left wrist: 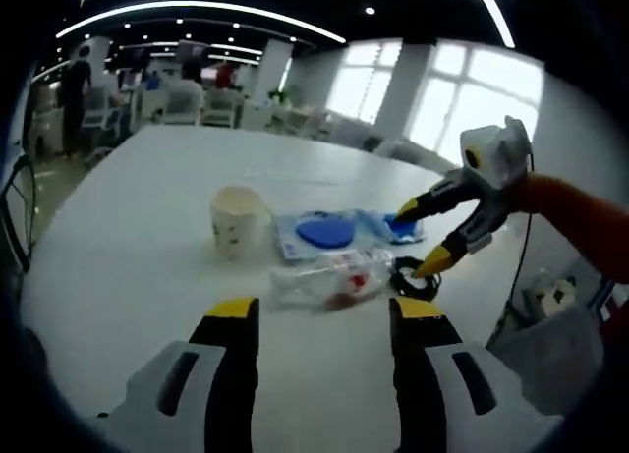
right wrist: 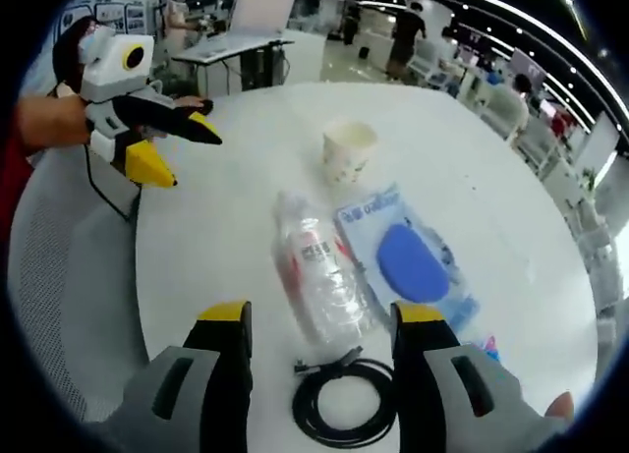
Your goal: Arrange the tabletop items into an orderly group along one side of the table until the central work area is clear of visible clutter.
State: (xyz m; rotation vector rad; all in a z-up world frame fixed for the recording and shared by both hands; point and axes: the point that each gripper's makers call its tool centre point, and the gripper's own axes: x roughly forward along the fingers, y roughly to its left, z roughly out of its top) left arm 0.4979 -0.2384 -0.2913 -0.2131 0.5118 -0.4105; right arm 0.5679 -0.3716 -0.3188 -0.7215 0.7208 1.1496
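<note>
Both grippers hang over the white table (left wrist: 128, 227) with jaws apart, gripping nothing. Ahead of the right gripper (right wrist: 321, 320) lie the black cable coil (right wrist: 344, 404), clear plastic bottle (right wrist: 319, 276) and blue packet (right wrist: 408, 261). The paper cup (right wrist: 349, 148) stands beyond them, with the left gripper (right wrist: 182, 153) off to that gripper's left.

Bottle (right wrist: 319, 276), cup (right wrist: 348, 149) and packet (right wrist: 408, 261) clutter the table (right wrist: 226, 237) centre.

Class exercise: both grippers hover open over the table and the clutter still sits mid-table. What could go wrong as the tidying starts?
1. The bottle lies on its side; a nudge from the right gripper could roll it away, perhaps into the cup.
2. The cable is coiled loosely beside the bottle's end; lifting it could snag and drag the bottle.
3. The packet looks flat and slick, so the jaws may slip off it.
</note>
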